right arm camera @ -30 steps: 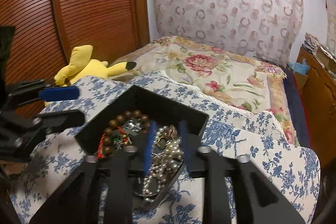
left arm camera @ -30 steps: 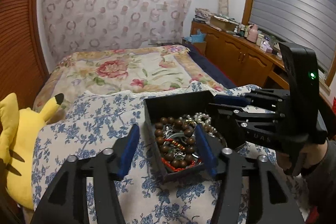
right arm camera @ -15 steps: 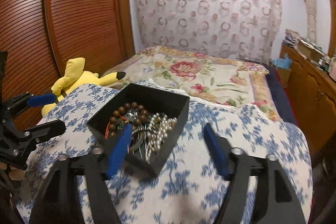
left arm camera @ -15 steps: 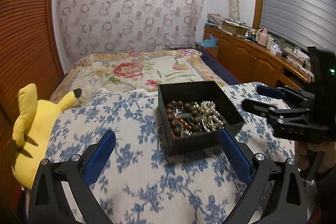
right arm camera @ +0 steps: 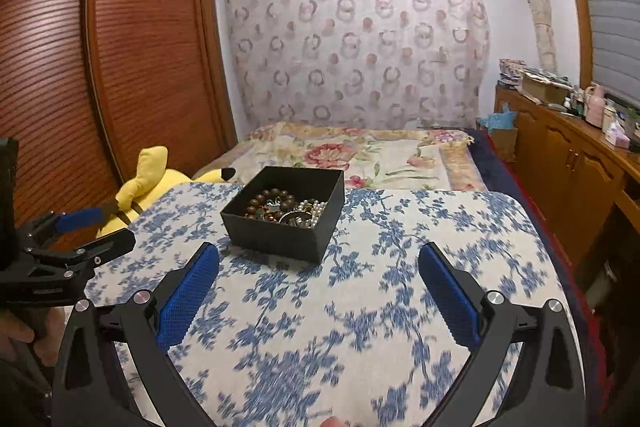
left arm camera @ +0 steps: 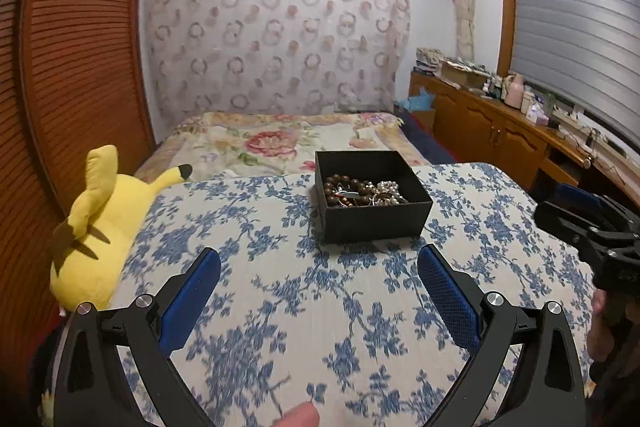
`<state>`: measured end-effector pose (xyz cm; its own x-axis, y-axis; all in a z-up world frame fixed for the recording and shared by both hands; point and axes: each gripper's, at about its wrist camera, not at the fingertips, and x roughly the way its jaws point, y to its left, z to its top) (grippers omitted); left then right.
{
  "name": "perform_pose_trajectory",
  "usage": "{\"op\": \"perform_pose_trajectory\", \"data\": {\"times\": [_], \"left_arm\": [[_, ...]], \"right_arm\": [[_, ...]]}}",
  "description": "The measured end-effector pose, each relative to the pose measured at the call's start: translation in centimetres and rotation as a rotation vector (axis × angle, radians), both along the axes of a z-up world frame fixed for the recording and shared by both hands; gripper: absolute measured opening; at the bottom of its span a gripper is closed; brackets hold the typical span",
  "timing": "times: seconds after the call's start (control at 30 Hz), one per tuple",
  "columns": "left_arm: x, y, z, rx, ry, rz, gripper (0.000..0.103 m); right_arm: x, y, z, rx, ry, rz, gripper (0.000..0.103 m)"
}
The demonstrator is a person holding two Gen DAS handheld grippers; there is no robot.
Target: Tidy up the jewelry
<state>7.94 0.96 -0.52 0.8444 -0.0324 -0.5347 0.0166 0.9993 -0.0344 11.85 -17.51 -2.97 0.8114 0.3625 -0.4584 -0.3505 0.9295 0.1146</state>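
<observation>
A black open box (left arm camera: 376,215) stands on the blue-flowered cloth (left arm camera: 256,291); it also shows in the right wrist view (right arm camera: 280,239). Inside lie a brown bead bracelet (left arm camera: 340,187), a pearl string (left arm camera: 390,189) and other tangled jewelry (right arm camera: 294,213). My left gripper (left arm camera: 319,271) is wide open and empty, well short of the box. My right gripper (right arm camera: 319,269) is wide open and empty, also short of the box. Each gripper shows at the edge of the other's view: the right one (left arm camera: 576,211), the left one (right arm camera: 92,227).
A yellow plush toy (left arm camera: 100,223) lies at the cloth's left edge by a wooden slatted wardrobe (right arm camera: 100,67). A bed with a floral cover (left arm camera: 280,143) lies behind. A wooden cabinet (left arm camera: 500,135) with clutter runs along the right wall.
Both grippers have pulled back from the box and opened wide. The box and its jewelry now stand farther ahead, untouched on the cloth.
</observation>
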Motion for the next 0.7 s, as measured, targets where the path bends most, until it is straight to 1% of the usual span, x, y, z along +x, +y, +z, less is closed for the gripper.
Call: {"op": "perform_pose_trajectory", "data": {"times": [0.07, 0.27, 0.7], "left_arm": [[-0.8, 0.1, 0.1, -0.003, -0.003, 0.012, 0.095], [-1.8, 0.1, 0.2, 0.008, -0.008, 0.021, 0.095], [-2.7, 0.0, 0.7, 0.015, -0.028, 0.010, 0.095]], "right_arm": [[-1.0, -0.2, 0.3, 0.006, -0.014, -0.010, 0.101], [-2.3, -0.5, 0.9, 0.002, -0.037, -0.029, 0.101], [-2.6, -0.4, 0.6, -0.009, -0.040, -0.052, 0.100]]}}
